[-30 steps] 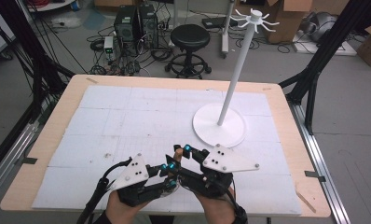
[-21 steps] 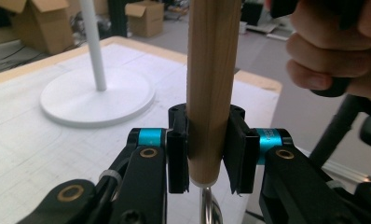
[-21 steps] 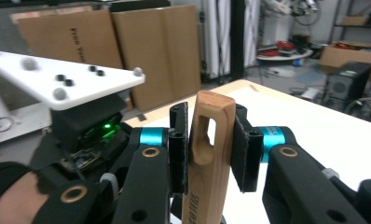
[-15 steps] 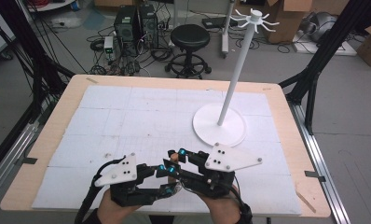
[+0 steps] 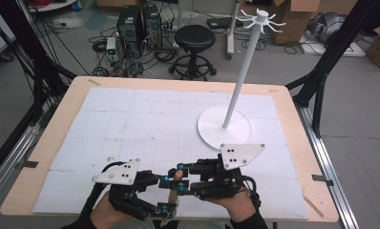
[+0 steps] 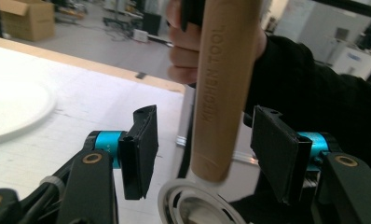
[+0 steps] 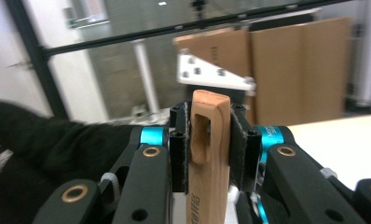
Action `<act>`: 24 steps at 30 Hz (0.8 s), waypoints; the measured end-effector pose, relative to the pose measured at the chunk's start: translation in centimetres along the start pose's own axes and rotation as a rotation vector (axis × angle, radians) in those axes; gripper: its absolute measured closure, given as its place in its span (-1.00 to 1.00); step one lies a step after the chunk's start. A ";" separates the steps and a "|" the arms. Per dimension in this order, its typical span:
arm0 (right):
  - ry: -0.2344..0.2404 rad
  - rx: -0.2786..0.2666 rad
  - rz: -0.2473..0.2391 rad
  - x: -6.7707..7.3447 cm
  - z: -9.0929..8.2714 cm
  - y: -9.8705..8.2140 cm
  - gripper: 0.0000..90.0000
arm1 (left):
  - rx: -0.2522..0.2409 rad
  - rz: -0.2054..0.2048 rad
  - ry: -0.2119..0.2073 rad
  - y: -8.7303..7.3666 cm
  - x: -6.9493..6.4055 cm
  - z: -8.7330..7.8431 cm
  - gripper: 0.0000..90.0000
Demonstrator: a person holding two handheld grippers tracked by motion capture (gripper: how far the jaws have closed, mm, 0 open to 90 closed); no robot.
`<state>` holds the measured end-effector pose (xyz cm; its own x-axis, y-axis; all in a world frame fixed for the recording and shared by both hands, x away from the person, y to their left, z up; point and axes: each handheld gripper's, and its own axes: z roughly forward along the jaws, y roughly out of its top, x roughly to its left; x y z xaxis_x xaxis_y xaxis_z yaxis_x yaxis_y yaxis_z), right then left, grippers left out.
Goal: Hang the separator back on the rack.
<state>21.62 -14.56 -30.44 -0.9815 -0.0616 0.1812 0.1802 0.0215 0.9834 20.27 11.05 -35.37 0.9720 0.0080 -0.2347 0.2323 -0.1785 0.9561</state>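
Note:
A kitchen tool with a wooden handle (image 5: 174, 187) hangs between the two grippers near the table's front edge. My right gripper (image 7: 210, 140) is shut on the slotted top end of the handle (image 7: 211, 163). My left gripper (image 6: 207, 149) has just been opening. The handle (image 6: 221, 93), stamped KITCHEN TOOL, stands between its pads (image 6: 141, 144) with a gap on each side. A round metal part of the tool (image 6: 193, 205) shows below the handle. In the high view my left gripper (image 5: 165, 194) and right gripper (image 5: 179, 177) meet tip to tip.
A white stand with a tall pole and hooks at the top (image 5: 262, 19) rests on its round base (image 5: 225, 125) at the right middle of the table. White sheets cover the wooden table (image 5: 131, 119). A stool (image 5: 194, 38) and cables lie beyond the far edge.
The left gripper's jaws have spread apart and come off the handle. The left gripper has shifted a little to the left. The right gripper keeps its hold.

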 end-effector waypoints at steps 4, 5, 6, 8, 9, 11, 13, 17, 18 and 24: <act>0.063 0.008 -0.014 0.1 0.6 -0.1 0.60 | 0.027 0.017 -0.062 -0.2 -0.2 0.4 0.09; 0.063 0.008 -0.014 0.1 0.6 -0.1 0.60 | 0.027 0.021 -0.068 -0.2 -0.3 0.4 0.09; 0.068 0.009 -0.014 0.1 0.6 -0.1 0.60 | 0.027 0.020 -0.077 -0.2 -0.3 0.4 0.11; 0.090 0.011 -0.016 0.1 0.5 -0.1 0.60 | 0.025 0.021 -0.086 -0.2 -0.3 0.3 0.20; 0.096 0.012 -0.018 0.1 0.5 -0.1 0.60 | 0.015 0.019 -0.097 -0.2 -0.2 0.2 0.23; 0.100 0.009 -0.021 0.1 0.5 -0.1 0.60 | 0.011 0.023 -0.097 -0.2 -0.2 0.2 0.28; 0.112 0.006 -0.018 0.1 0.4 -0.2 0.60 | 0.008 0.032 -0.107 -0.2 -0.2 0.1 0.47; 0.107 0.003 -0.013 0.0 0.3 -0.2 0.60 | 0.010 0.048 -0.086 -0.2 -0.4 0.1 0.52; 0.101 0.001 -0.015 0.0 0.3 -0.3 0.60 | 0.010 0.050 -0.073 -0.2 -0.4 0.0 0.53; -0.149 0.002 0.040 0.7 0.4 0.3 -0.08 | 0.011 0.035 0.109 0.2 -0.4 -0.5 0.53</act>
<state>20.92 -14.17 -30.04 -0.9723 0.0883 0.2166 0.2193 0.0227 0.9754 19.98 11.51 -35.03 0.9775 0.1089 -0.1806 0.1988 -0.1911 0.9612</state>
